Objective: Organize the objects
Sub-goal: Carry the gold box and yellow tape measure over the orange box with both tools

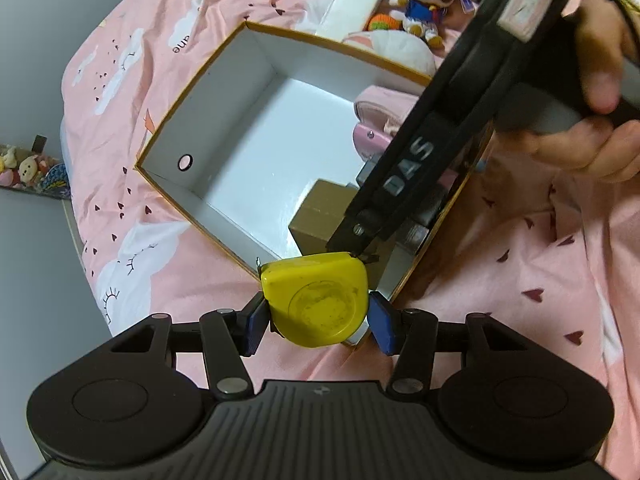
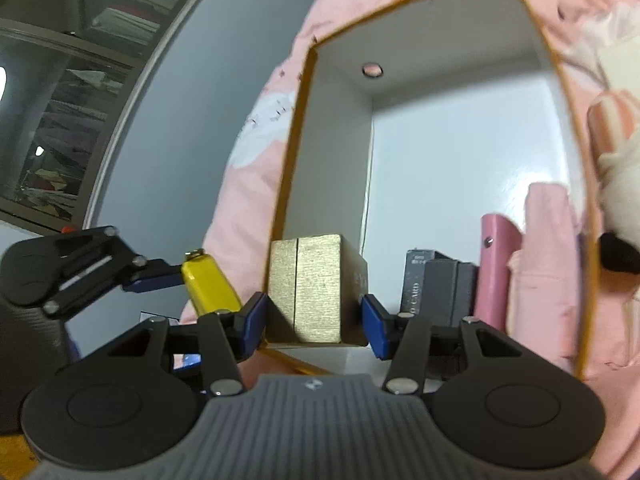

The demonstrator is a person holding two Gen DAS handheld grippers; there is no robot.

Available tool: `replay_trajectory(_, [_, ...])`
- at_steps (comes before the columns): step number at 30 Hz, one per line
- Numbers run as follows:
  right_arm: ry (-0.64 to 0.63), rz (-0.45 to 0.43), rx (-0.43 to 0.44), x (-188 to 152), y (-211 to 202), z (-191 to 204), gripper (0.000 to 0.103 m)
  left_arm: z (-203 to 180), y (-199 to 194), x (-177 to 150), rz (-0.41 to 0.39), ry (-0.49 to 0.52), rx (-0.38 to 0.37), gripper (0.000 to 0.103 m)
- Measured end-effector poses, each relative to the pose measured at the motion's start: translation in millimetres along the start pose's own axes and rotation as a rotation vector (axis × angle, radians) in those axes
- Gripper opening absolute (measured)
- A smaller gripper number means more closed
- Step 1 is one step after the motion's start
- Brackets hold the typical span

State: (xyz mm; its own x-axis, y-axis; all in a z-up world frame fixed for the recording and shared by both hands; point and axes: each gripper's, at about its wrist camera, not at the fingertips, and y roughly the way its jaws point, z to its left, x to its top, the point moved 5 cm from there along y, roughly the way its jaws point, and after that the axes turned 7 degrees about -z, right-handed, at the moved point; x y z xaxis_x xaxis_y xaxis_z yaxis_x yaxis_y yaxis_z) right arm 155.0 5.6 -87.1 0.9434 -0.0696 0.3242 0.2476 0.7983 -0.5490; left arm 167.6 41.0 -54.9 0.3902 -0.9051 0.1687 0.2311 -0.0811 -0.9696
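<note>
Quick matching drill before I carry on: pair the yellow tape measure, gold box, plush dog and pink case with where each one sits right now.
1 yellow tape measure
2 gold box
3 plush dog
4 pink case

A on the bedsheet outside the storage box
B upright inside, by dark boxes
C in the left gripper
D between the right gripper fingers, inside

Pairs: 1-C, 2-D, 3-A, 4-B

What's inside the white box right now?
Inside the white box: a gold box, dark boxes, a pink case and a pink bundle. The right hand-held gripper hides the floor nearest it.
</note>
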Motion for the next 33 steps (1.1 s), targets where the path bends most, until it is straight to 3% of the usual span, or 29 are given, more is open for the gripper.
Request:
replay_trajectory(10, [0.028,0.095,-0.103,-12.6,36.4,-18.1,0.054,-1.5,18.3,-5.8,-0.014,0.041,-0.044,0.061])
replay_trajectory(25, [0.046,0.125,-0.102,-15.6,37.7,-18.8,0.055,-6.2,23.8,-12.7,-0.008,0.176,-0.030,0.061])
replay_trajectory(28, [0.054,0.113,-0.097,-15.8,33.3,-17.9,0.054,-8.9,24.8,-9.8,0.001,0.216,-0.031,0.061])
replay_trajectory(33, [0.003,0.002,-0.118,-1.8,7.3,-13.6,0.052,-12.3,30.4,1.6,0.013,0.247,-0.053,0.061])
